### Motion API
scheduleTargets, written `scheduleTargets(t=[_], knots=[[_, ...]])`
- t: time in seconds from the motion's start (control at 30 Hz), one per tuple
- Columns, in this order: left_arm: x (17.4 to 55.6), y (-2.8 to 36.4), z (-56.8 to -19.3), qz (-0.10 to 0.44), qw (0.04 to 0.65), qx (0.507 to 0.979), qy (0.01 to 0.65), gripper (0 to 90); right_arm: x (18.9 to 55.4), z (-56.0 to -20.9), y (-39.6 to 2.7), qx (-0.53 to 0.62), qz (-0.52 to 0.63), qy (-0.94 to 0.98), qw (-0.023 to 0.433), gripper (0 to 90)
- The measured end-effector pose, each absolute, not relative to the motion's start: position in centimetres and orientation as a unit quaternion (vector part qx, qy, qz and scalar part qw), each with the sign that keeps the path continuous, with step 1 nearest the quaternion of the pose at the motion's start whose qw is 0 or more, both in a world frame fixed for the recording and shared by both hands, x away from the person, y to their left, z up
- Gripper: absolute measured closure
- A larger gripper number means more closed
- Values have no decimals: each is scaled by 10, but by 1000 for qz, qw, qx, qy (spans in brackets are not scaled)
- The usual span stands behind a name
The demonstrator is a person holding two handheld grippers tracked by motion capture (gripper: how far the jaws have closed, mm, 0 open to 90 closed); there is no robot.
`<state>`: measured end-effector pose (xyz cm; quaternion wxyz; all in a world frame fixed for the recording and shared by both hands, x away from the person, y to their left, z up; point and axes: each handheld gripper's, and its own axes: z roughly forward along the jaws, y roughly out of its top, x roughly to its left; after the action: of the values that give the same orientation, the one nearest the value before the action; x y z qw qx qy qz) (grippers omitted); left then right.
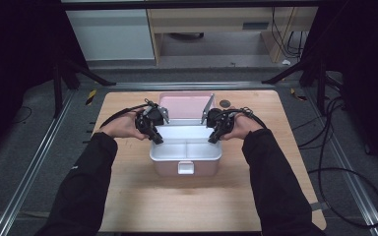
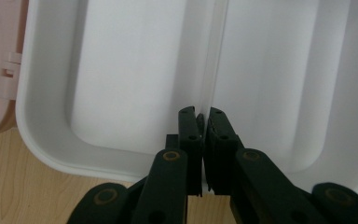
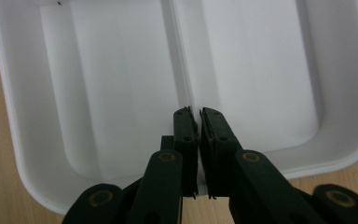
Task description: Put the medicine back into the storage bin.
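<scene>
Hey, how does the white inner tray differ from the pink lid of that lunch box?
The white two-compartment plastic tray sits in the box's base, while the flat pink plastic lid is swung open behind it. The tray has a divider wall; the lid's inside looks plain. Both tongs, left and right, pinch the tray's divider, not the lid. Both share rounded corners.

Light wooden desk [image 1: 142,196] on dark grey carpet [image 1: 29,147] – metal floor rails [image 1: 34,162] either side, black cables [image 1: 344,172] at right, pale wooden furniture [image 1: 216,24] behind.

Both claws cover the white tray's [image 1: 184,147] divider [image 2: 213,70] ends.
</scene>
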<state>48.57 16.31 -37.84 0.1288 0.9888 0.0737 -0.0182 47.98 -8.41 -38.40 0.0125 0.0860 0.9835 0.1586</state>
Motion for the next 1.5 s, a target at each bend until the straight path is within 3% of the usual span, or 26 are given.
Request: scheduleTargets(t=[0.33, 0.57, 0.77, 1.1, 1.5], knots=[[484, 161, -364, 4, 125, 990, 64, 861, 474, -374, -85, 77, 166, 982, 38, 863], [472, 166, -332, 23, 136, 988, 65, 859, 463, -345, -87, 64, 183, 979, 65, 865], [448, 170, -308, 27, 138, 988, 62, 857, 443, -320, -85, 56, 188, 978, 65, 873], [399, 164, -303, 26, 122, 991, 42, 863, 393, -303, -81, 48, 172, 983, 51, 882], [337, 156, -317, 33, 104, 992, 60, 856, 335, -323, -88, 42, 191, 980, 46, 885]])
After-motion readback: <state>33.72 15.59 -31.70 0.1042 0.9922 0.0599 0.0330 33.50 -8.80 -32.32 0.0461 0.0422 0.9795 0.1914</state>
